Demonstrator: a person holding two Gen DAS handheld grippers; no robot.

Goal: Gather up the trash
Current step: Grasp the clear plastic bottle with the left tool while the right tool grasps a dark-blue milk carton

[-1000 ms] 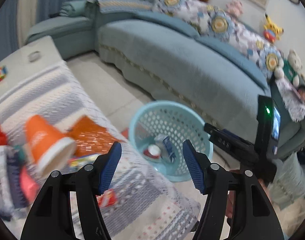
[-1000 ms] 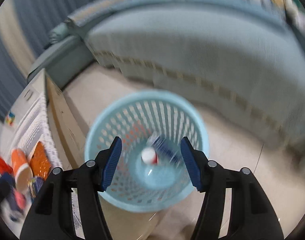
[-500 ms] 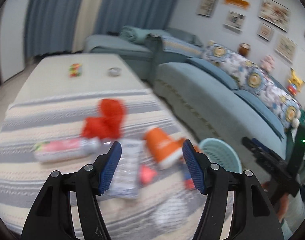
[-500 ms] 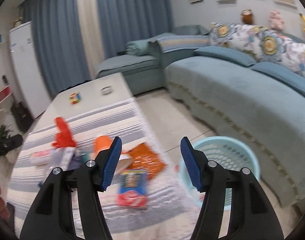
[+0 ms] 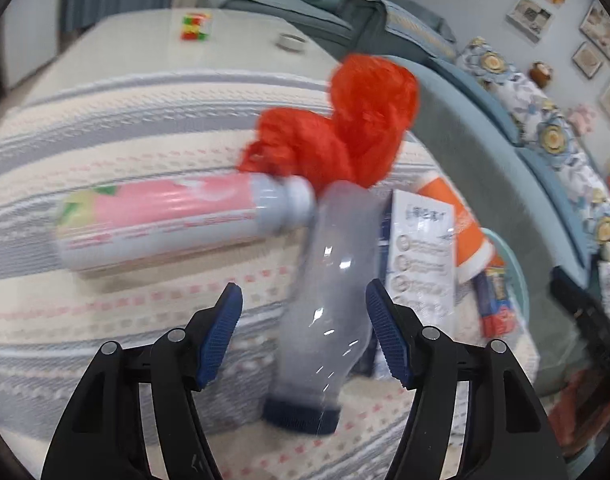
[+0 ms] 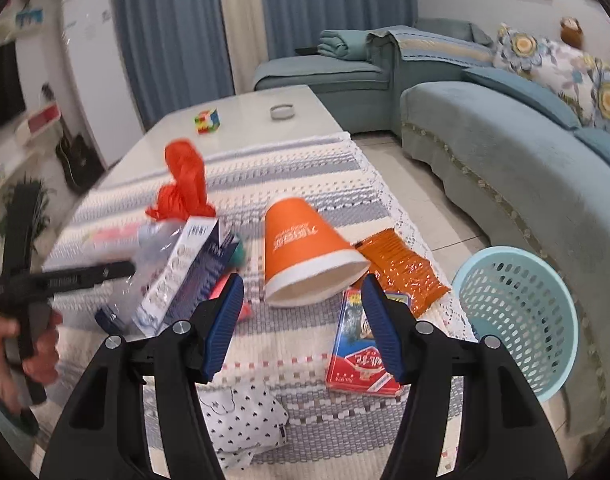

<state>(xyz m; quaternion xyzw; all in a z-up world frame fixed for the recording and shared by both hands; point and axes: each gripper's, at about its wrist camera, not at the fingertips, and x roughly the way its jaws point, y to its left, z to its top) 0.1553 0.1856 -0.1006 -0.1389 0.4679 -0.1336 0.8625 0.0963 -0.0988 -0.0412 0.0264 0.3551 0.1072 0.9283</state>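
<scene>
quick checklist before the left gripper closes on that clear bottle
1. Left gripper open: ok, both pads spread.
2. Clear bottle between the pads: ok, though nearer the right pad.
3. Pads touching the bottle: cannot tell, the view is blurred.
4. Neighbours out of the pinch: not ok, the pink can and white box lie close beside the bottle.
5. Blue basket reachable: ok, beside the table with its mouth open.
6. Right gripper out of the way: ok, open over the orange cup.

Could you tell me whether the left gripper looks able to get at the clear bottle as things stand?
Probably yes. The left gripper is open, and the clear bottle lies on the cloth already between its fingers, with nothing over it. The white box sits close beside it and might get nudged.
</scene>
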